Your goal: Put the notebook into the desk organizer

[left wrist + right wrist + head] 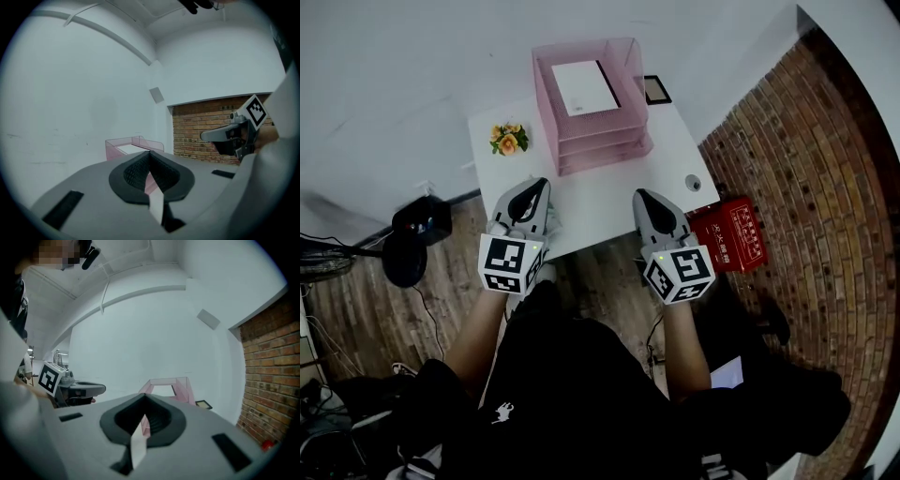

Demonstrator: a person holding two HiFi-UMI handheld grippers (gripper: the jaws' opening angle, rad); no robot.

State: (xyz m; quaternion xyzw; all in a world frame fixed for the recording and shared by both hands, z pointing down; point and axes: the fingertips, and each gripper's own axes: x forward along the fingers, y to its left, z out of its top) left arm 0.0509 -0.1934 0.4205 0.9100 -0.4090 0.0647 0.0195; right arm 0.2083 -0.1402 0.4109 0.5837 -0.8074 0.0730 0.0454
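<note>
Both closed and empty, left claw (pixel 540 187) and right claw (pixel 643 199) could knock the desk organizer (pixel 602 150) (notebook (pixel 584 87) in its top tray) askew.

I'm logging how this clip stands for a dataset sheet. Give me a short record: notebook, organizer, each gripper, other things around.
notebook: white, lying flat in the organizer's top tray
desk organizer: pink, tiered, at the far side of the white table
left gripper: jaws together, nothing held, near the table's front edge
right gripper: jaws together, nothing held, near the table's front edge
flowers: on the table, left of the organizer
small frame: on the table, right of the organizer
red box: on the floor, right of the table
</note>
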